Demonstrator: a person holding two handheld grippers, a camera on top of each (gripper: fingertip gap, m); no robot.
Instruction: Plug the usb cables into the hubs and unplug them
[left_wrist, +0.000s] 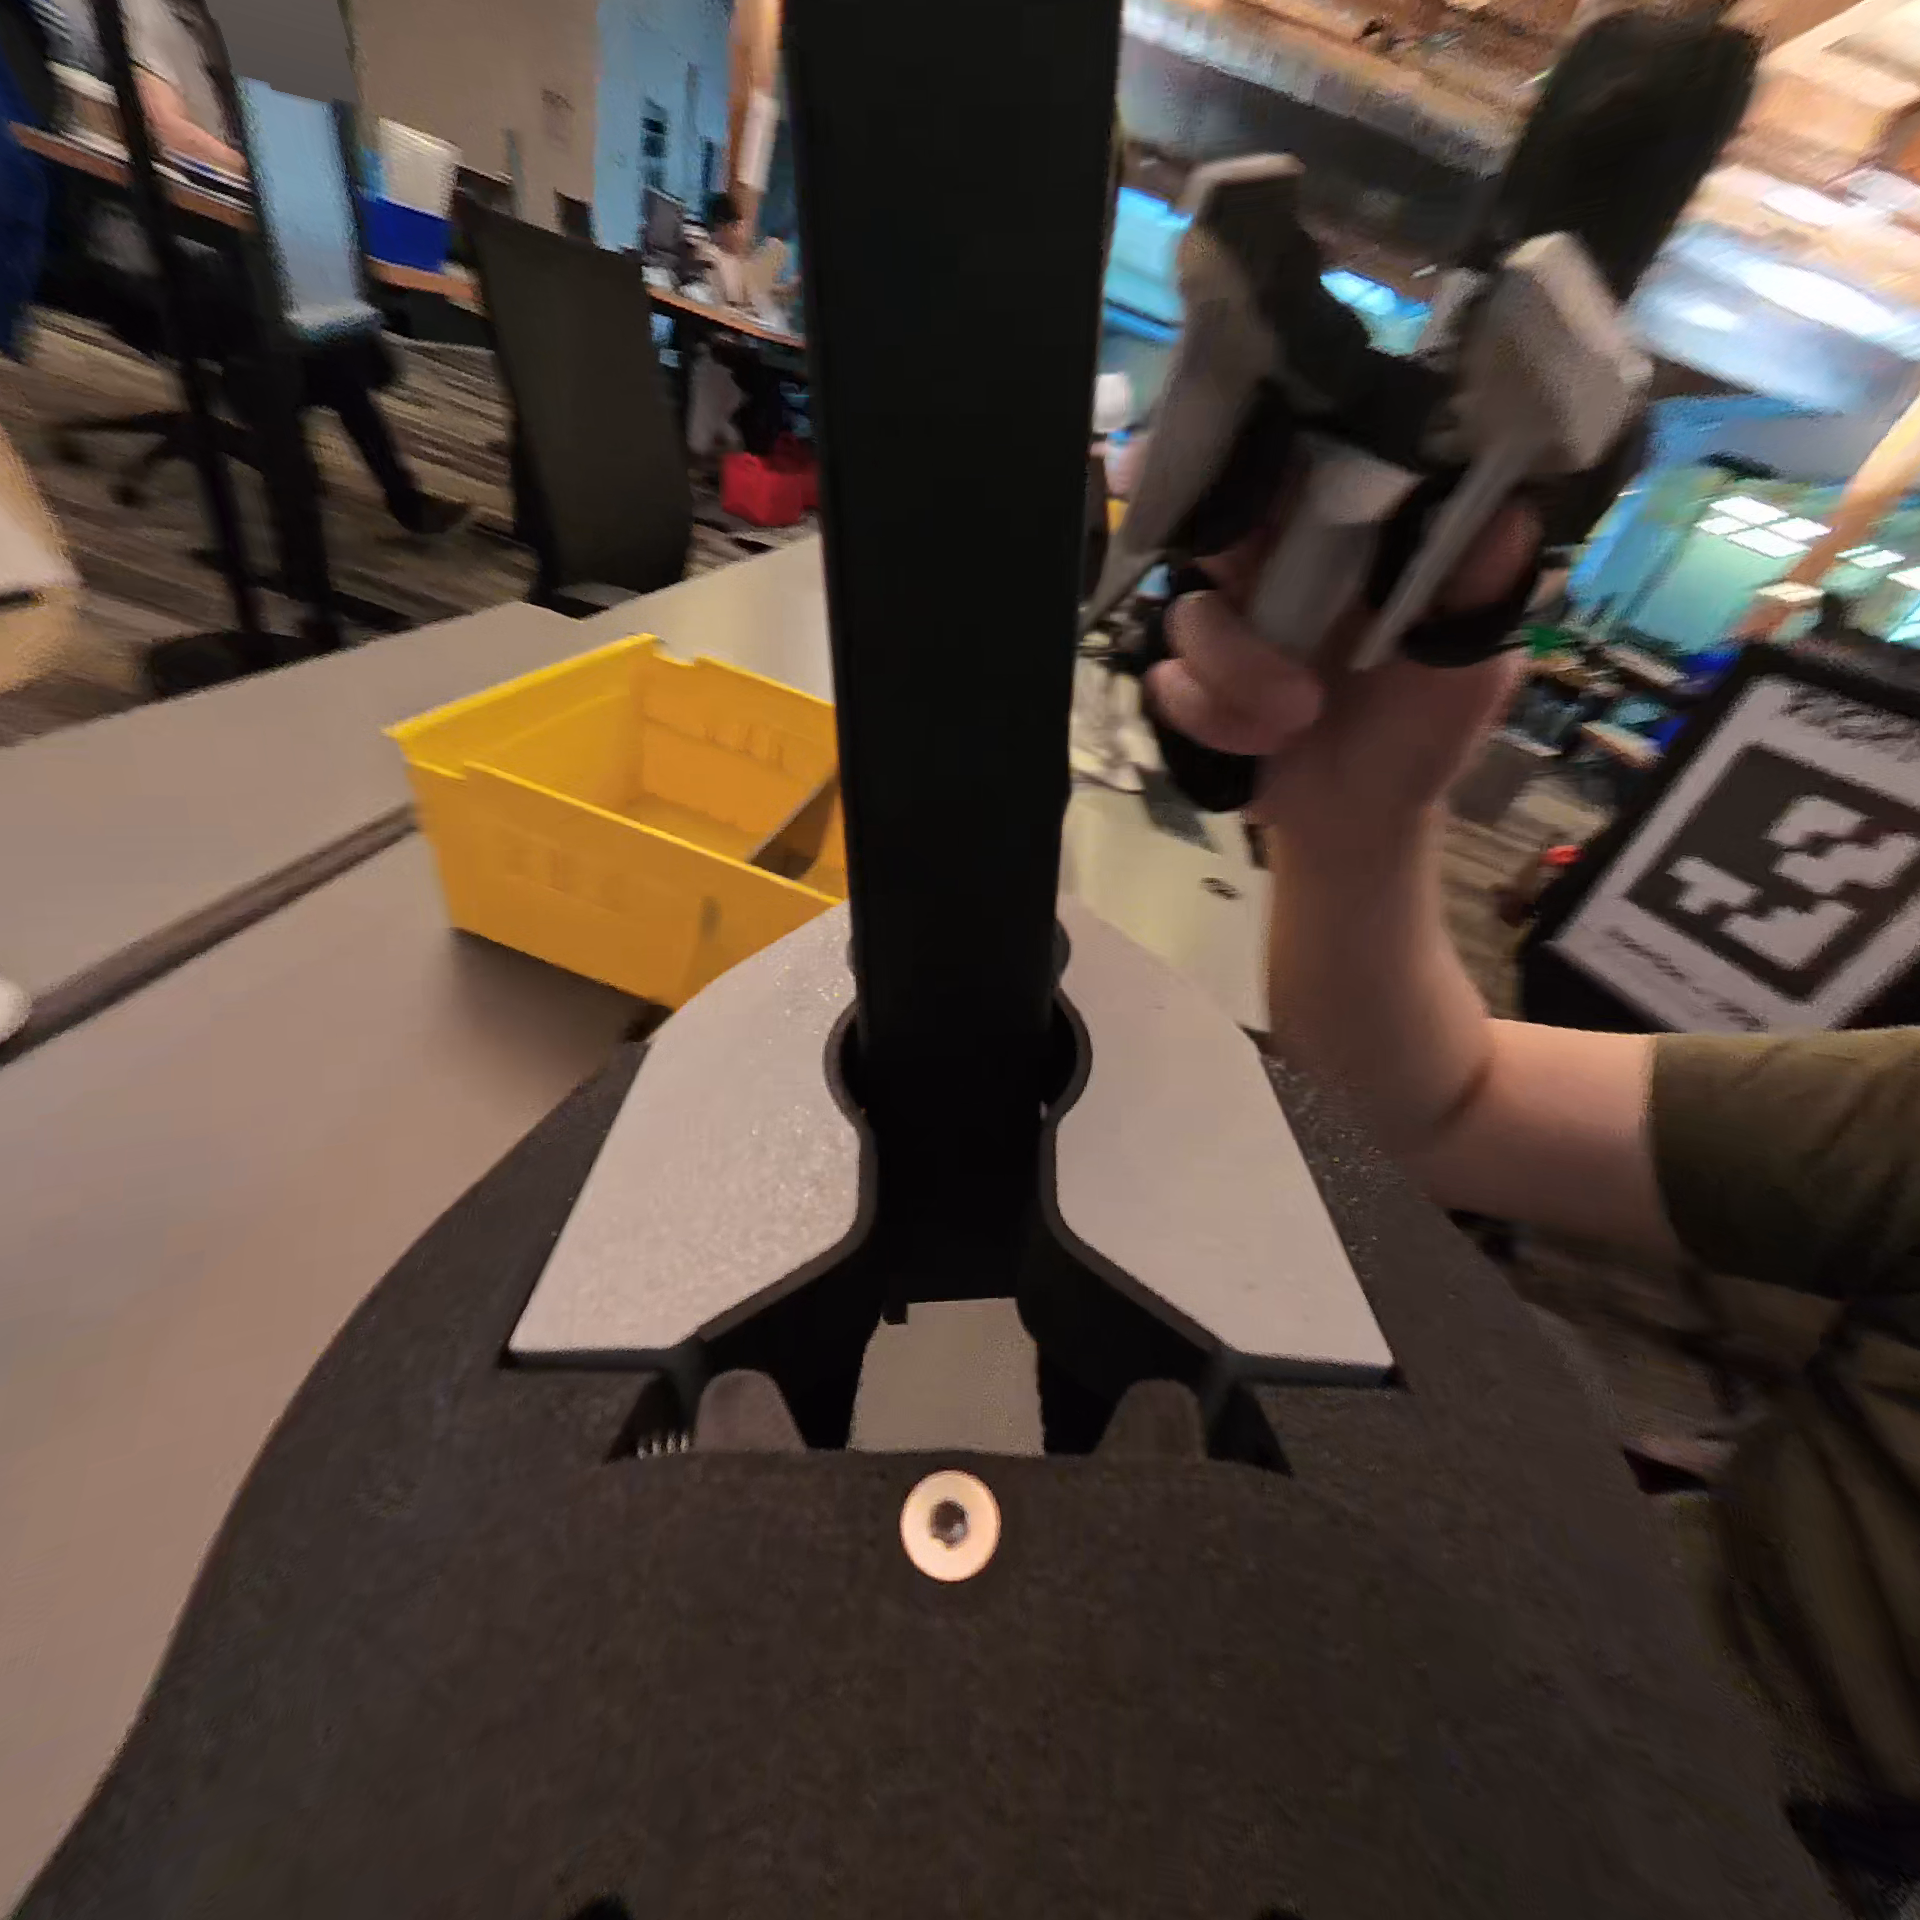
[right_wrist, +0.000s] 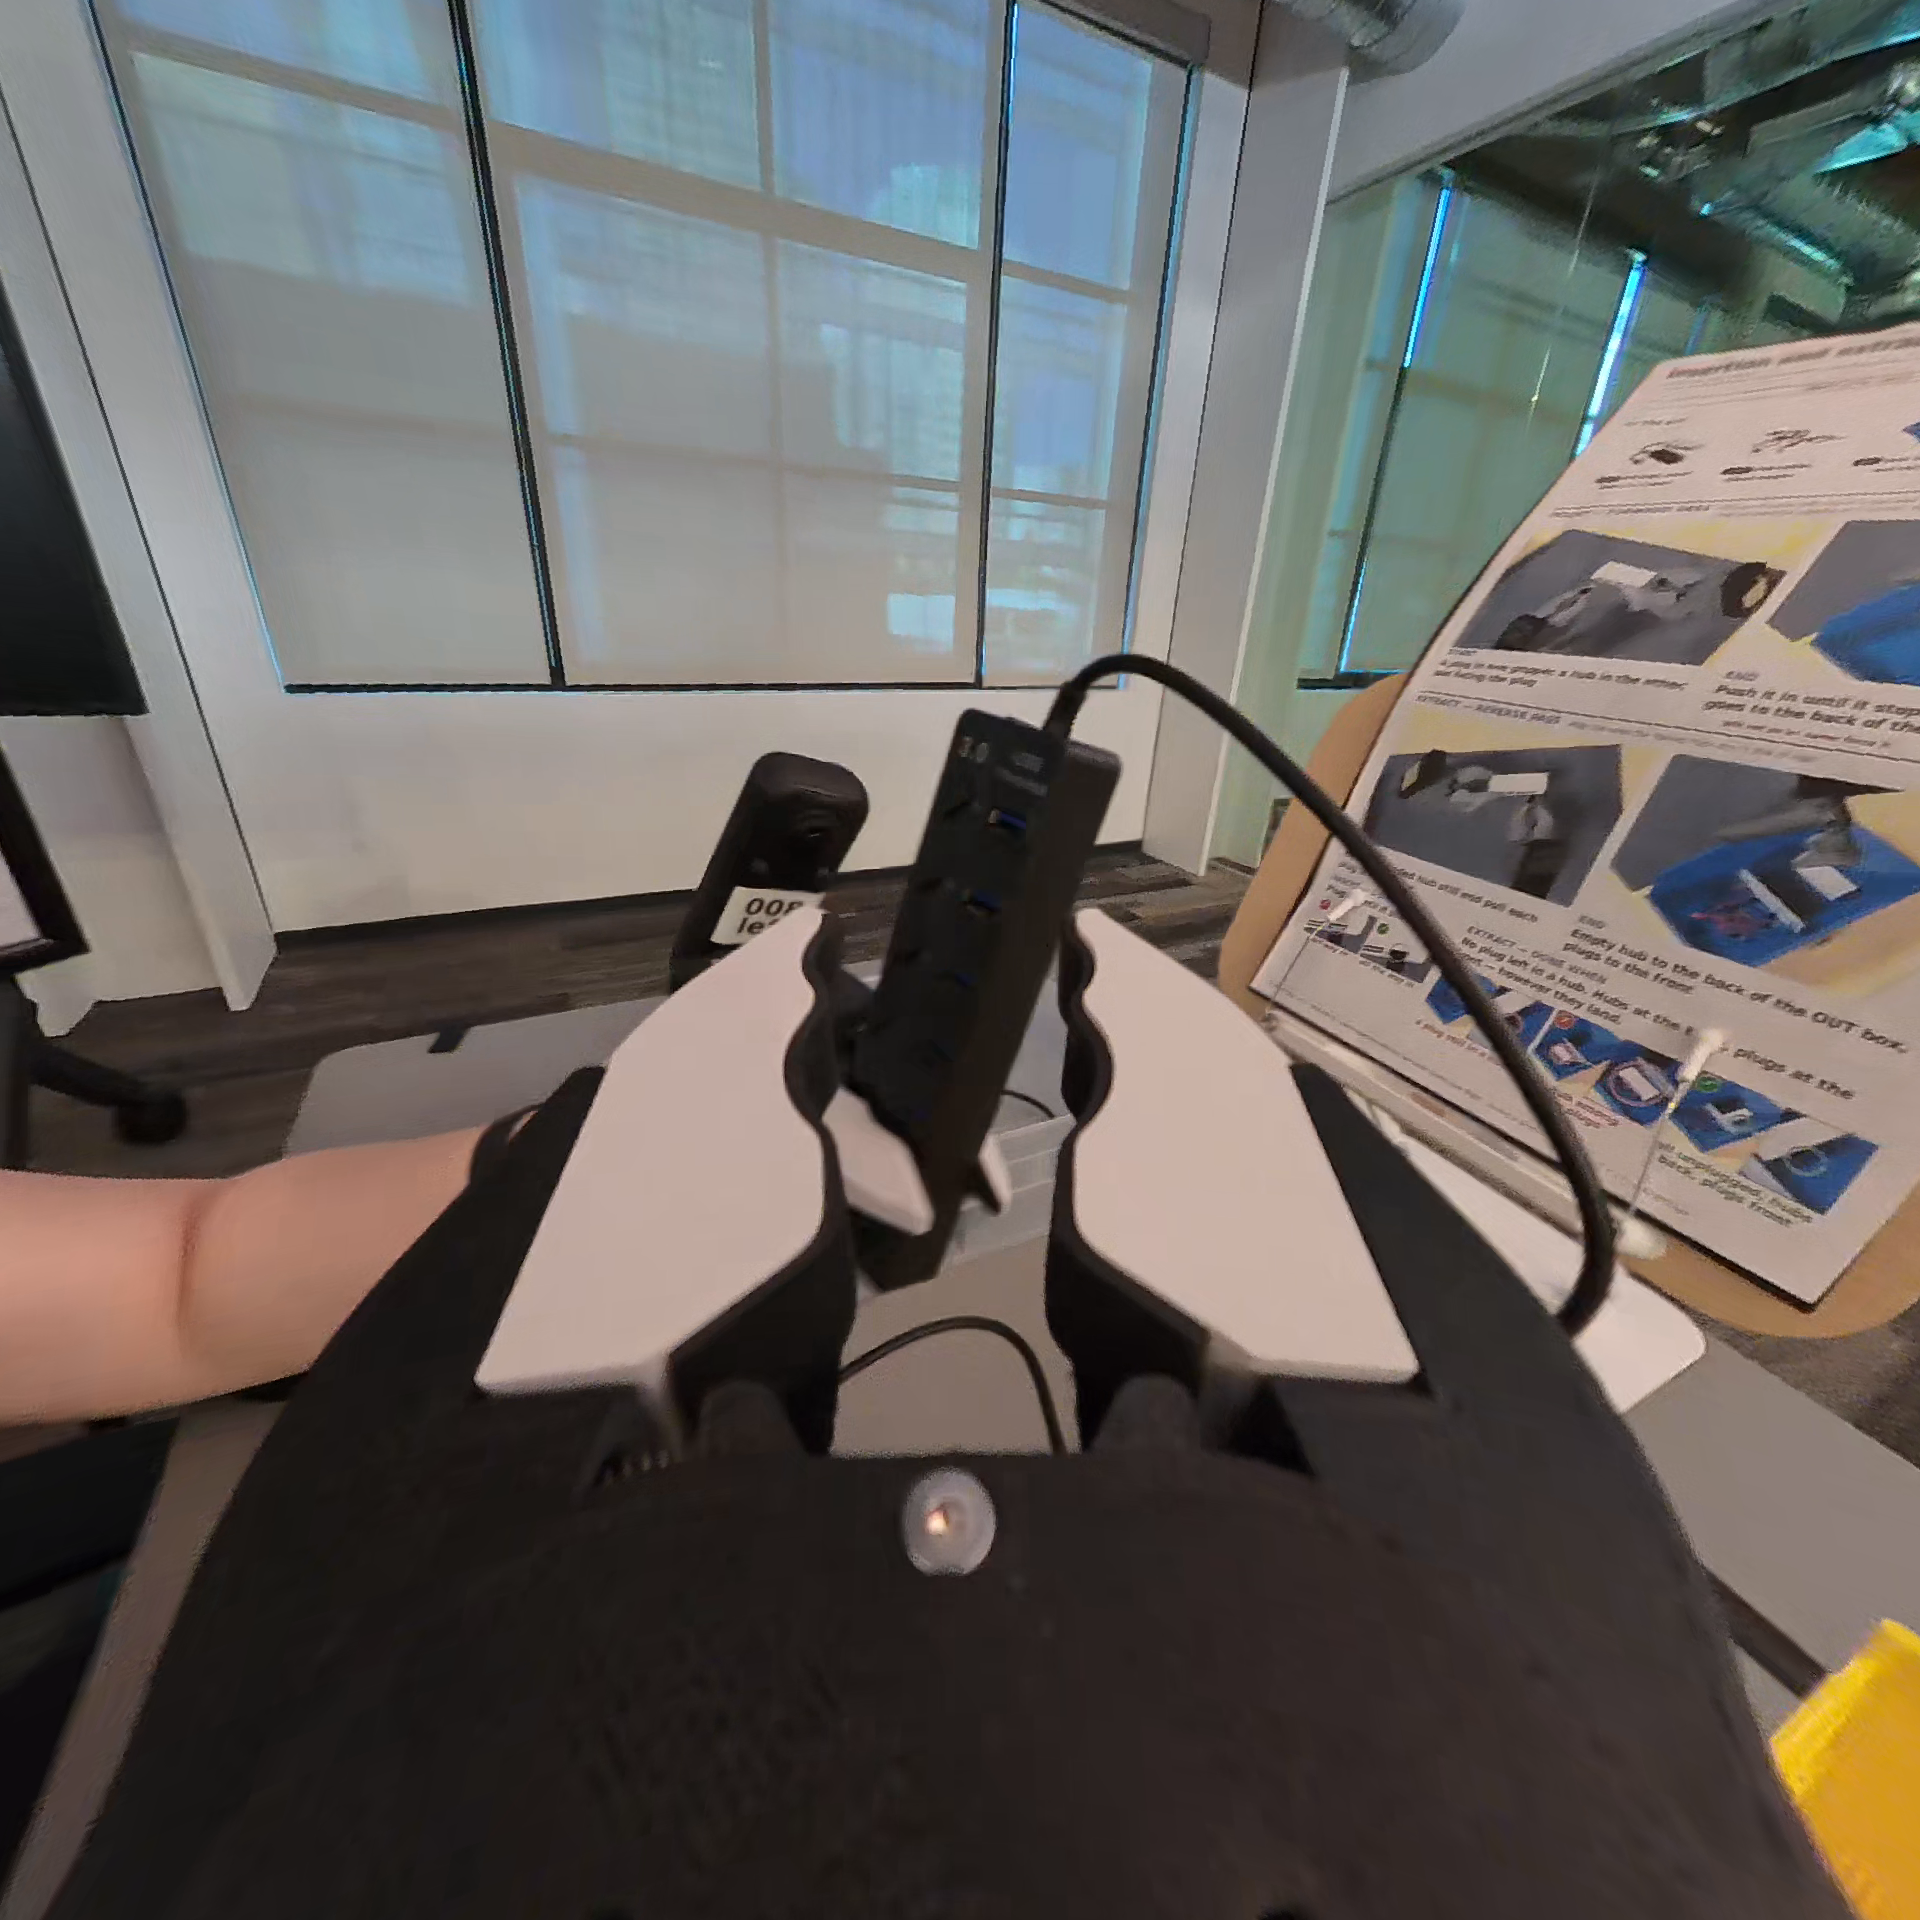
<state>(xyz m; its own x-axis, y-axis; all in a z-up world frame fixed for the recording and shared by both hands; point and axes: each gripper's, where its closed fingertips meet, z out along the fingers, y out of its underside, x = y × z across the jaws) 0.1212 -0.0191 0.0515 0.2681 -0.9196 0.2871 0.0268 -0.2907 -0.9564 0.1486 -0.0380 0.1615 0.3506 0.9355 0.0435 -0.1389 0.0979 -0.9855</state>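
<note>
A long black USB hub stands upright in my left gripper, which is shut on its lower end. In the right wrist view the same hub shows several blue ports, with the left gripper's white fingertips pinching its base. A black cable leaves the hub's top and arcs down to the right. My right gripper is open, its fingers on either side of the hub; I cannot tell if they touch it. It is empty and also shows held up at the right of the left wrist view.
A yellow bin sits on the grey table, its corner also in the right wrist view. An instruction board leans at the right. A marker board stands at far right. Office chairs and people are behind. Left tips to right tips: about 11 cm.
</note>
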